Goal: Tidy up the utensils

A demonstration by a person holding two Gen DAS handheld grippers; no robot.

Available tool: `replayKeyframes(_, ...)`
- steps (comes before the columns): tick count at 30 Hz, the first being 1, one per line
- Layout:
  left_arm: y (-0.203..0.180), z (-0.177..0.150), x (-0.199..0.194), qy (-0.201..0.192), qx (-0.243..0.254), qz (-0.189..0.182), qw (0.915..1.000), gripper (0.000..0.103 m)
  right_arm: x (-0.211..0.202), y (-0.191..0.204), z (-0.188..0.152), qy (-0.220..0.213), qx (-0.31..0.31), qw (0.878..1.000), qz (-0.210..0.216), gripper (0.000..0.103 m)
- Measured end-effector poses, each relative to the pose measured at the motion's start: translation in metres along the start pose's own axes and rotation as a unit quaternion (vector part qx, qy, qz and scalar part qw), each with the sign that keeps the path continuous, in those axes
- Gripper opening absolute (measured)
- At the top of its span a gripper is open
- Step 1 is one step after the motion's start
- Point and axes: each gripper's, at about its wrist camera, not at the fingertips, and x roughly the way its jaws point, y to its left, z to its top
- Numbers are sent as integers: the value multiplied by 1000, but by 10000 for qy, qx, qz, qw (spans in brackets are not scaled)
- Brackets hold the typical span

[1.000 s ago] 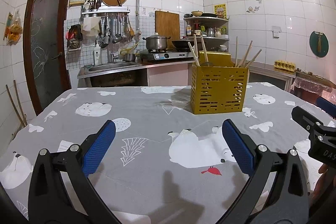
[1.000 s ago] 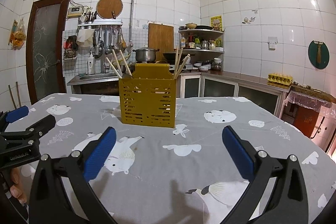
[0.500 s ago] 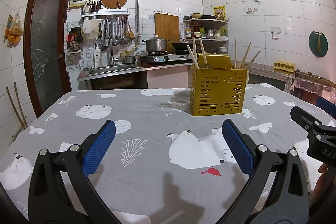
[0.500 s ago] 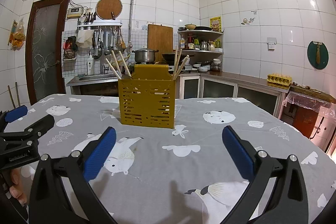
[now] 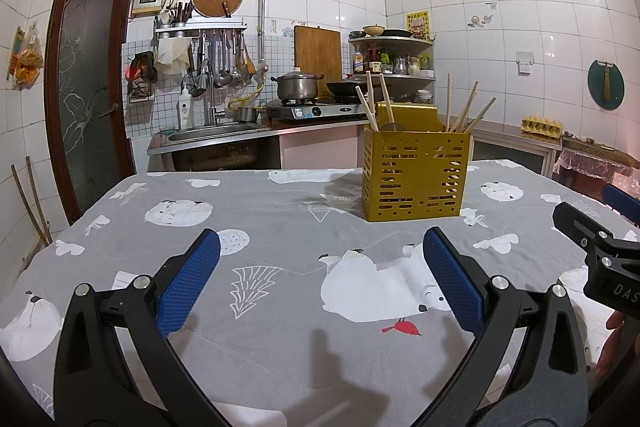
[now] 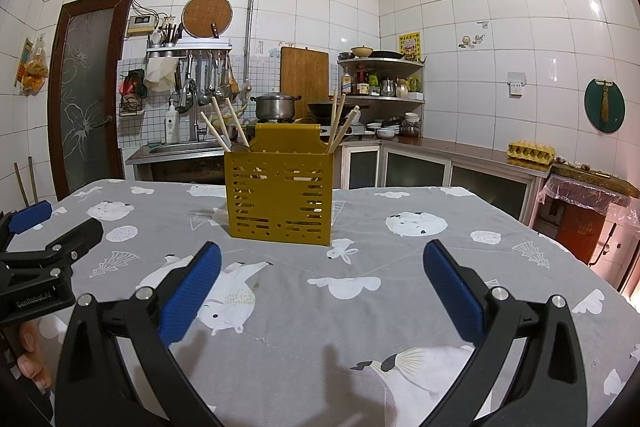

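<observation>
Both claws are held released above the grey tablecloth [image 5: 280,227], nothing being gripped: the left gripper [image 5: 320,267] is spread wide on the near side of the yellow utensil holder [image 5: 414,179], and the right gripper [image 6: 320,267] is likewise spread on the near side of that holder [image 6: 280,199]. Wooden chopsticks [image 6: 224,127] are seen standing tilted inside the holder, leaning out at both ends. A steel pot [image 5: 298,87] is seen on the stove behind the holder

table [image 5: 100,211] under grey animal-print cloth [image 5: 280,227], yellow slotted caddy [image 5: 414,177] upright
</observation>
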Motion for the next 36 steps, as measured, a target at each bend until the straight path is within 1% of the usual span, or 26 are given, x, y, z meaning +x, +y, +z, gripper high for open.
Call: replayKeyframes(36,-3,4,-1,-30,-17,-14,10000,98,0,-1,1,-4,-10,10000,-10,99)
